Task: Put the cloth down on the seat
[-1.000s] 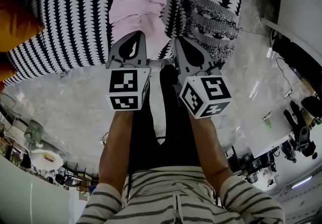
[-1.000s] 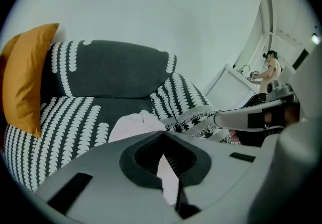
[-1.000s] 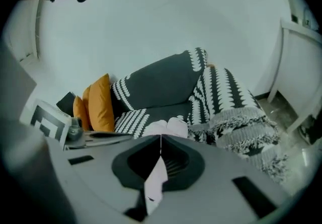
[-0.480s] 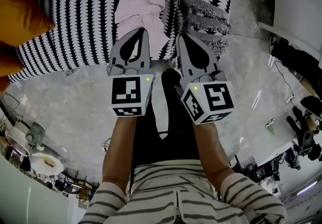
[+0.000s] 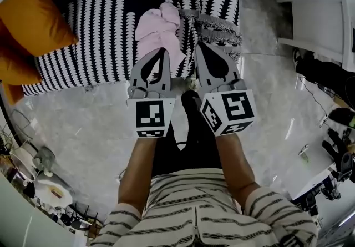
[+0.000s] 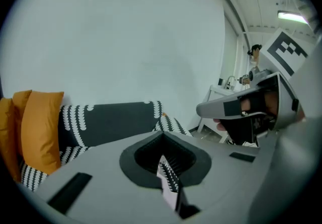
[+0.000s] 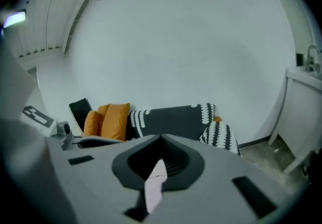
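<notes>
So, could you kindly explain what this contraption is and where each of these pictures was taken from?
A person holds two hand-held grippers, each with a marker cube. The downward picture comes from a camera on the person's head; the other two come from cameras riding on the grippers, looking along their jaws. The left gripper and right gripper are both shut on a pink cloth, bunched over a black-and-white patterned sofa with orange cushions at one end.
</notes>
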The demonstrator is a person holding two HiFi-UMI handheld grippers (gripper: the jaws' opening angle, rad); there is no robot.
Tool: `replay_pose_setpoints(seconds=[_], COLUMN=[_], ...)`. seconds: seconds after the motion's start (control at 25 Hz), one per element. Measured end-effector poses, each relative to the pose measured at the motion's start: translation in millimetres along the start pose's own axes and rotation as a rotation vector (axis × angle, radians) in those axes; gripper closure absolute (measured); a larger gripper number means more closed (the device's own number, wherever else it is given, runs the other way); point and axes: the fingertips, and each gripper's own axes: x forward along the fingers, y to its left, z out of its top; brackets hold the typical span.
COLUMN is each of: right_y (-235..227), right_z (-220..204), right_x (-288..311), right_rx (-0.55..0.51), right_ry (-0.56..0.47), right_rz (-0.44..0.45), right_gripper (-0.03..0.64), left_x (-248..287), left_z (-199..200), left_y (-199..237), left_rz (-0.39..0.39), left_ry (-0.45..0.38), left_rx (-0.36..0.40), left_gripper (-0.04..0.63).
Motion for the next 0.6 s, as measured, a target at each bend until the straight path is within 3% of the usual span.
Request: replay_pose_setpoints(seconds=[0.6], right_y=[51.0], right_z=[128.5], right_x=[-79.8], right_rx=[-0.134], right_ry=[-0.17], right_rz=[0.051], right_gripper=[0.604], left_x=[-112.8], left_z=[155.8], left_y=[-9.6], left_rz=[0.096], left_ry=[-0.262], left_rx=[0.009], left_gripper=[0.592])
